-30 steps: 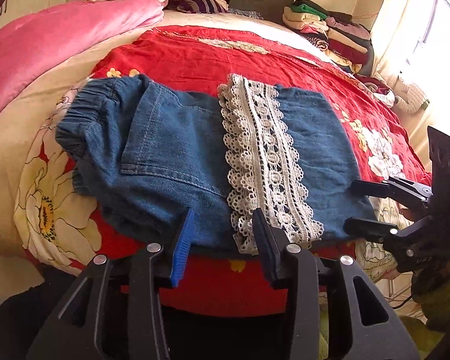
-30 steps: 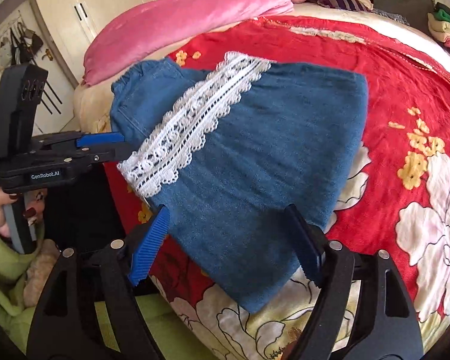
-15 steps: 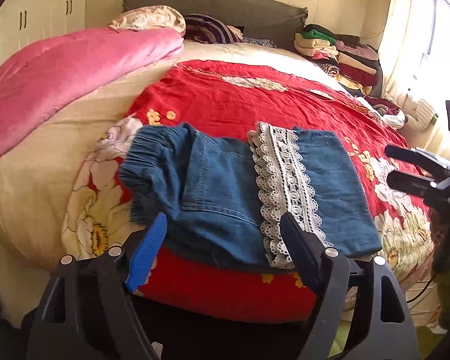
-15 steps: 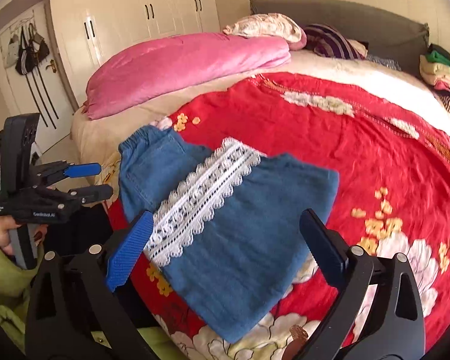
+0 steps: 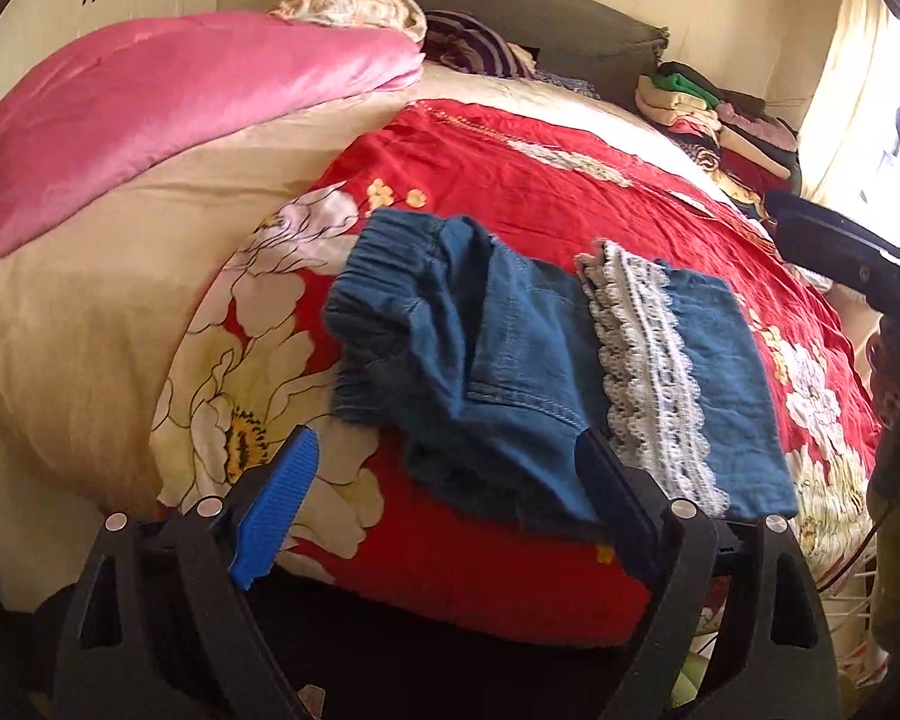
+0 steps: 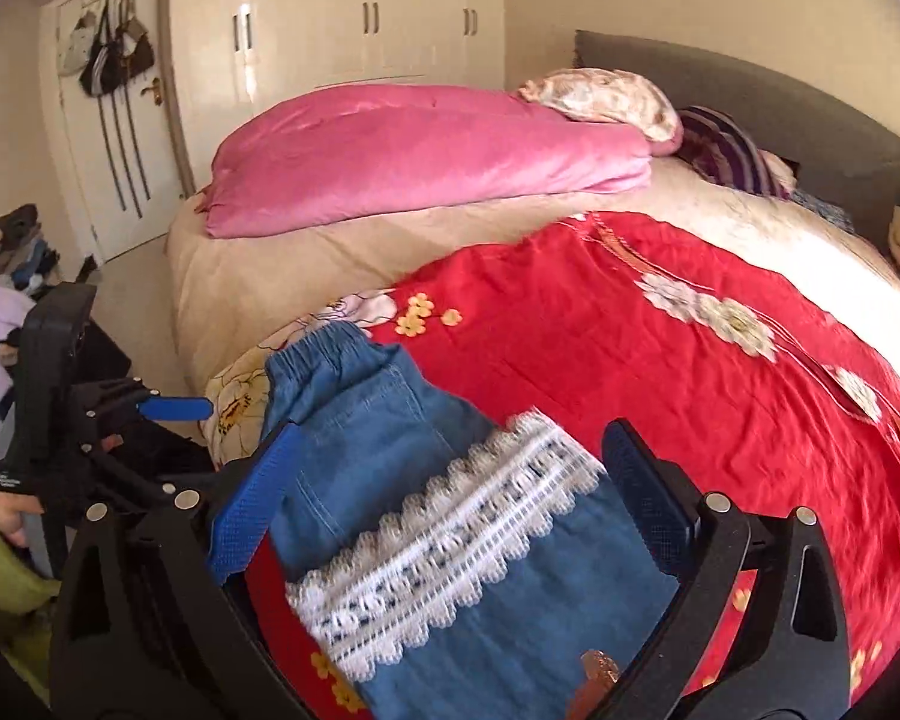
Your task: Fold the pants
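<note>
Denim pants (image 5: 510, 360), folded into a compact rectangle with a white lace band (image 5: 648, 372) laid across them, are seen lying on the red floral bedspread (image 5: 540, 198) near the foot edge of the bed. The elastic waistband is turned toward the pink quilt (image 5: 168, 114), which is heaped on the far side of the pants, toward the wardrobe; the folded clothes pile (image 5: 708, 114) is stacked well beyond the pants, by the headboard.

Compared with a second ago, both tongs have been drawn back and raised from the pants, so that much more of the bed and room is taken in. The left tongs (image 5: 444, 516) were then set close together at the near edge of the denim; their jaws have just been opening and are now spread wide, with nothing pressed between them, the pants only showing through the gap. The right tongs (image 6: 450, 498) have likewise just been opening and are held fully apart above the lace band, with no cloth gripped. In the right wrist view the left tongs can be seen off to the waistband side of the pants, held by a hand (image 6: 6, 516) in a green sleeve. The fold itself appears unchanged.
</note>
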